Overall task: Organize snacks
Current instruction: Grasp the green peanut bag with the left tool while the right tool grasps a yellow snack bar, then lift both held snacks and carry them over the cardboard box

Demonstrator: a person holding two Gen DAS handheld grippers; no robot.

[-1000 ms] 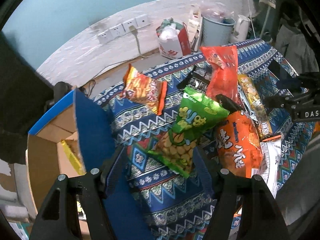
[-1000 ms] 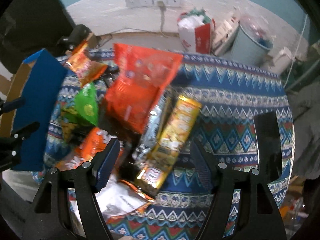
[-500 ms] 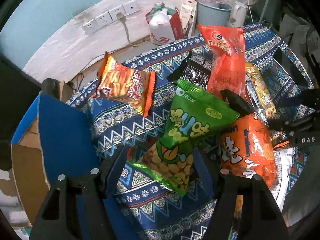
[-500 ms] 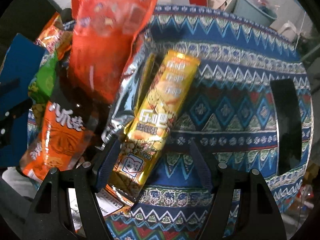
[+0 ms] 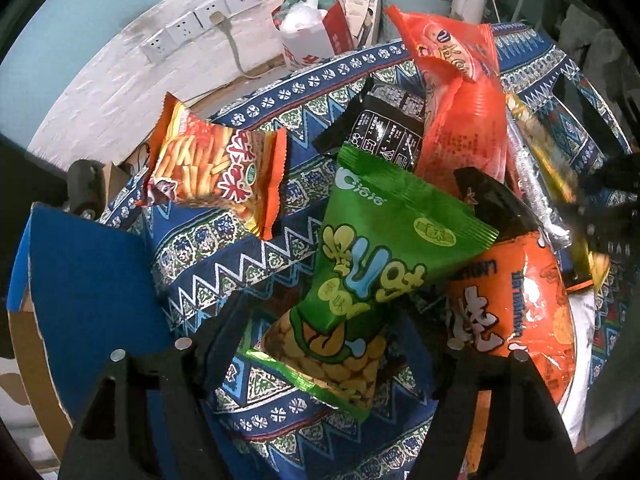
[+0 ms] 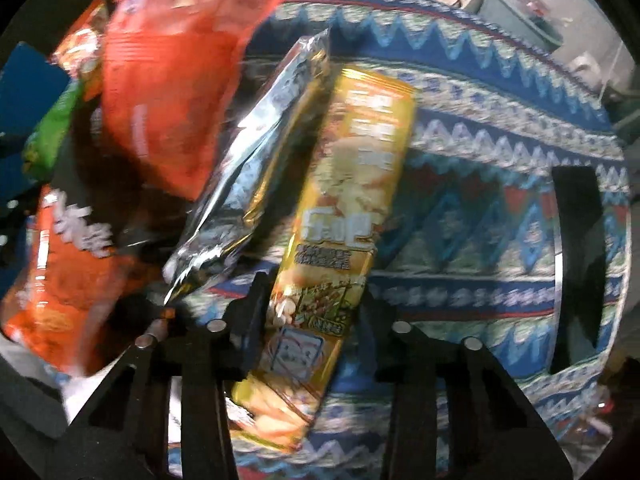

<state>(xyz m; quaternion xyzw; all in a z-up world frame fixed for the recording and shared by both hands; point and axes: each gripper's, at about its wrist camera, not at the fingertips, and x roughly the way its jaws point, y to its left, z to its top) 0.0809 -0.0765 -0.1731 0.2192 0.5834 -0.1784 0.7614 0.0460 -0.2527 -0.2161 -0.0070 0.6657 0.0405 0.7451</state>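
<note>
A green peanut bag (image 5: 372, 276) lies on the patterned cloth (image 5: 224, 256), its lower end between the open jaws of my left gripper (image 5: 320, 320). Around it lie a fries bag (image 5: 216, 168), a black packet (image 5: 380, 132), a tall red bag (image 5: 460, 108) and an orange bag (image 5: 512, 312). In the right wrist view my right gripper (image 6: 312, 304) has its jaws close on both sides of a long yellow cracker pack (image 6: 344, 216). A silver packet (image 6: 256, 168), the red bag (image 6: 176, 80) and the orange bag (image 6: 60, 280) lie to its left.
A cardboard box with a blue flap (image 5: 80, 288) stands at the left edge of the cloth. A red-and-white bag (image 5: 312, 32), a pale bucket (image 5: 416, 0) and wall sockets (image 5: 200, 28) are behind. A black phone-like slab (image 6: 576, 264) lies on the cloth's right.
Both grippers moved forward and down over the snacks. The left jaws now straddle the green bag. The right jaws narrowed around the yellow pack.
</note>
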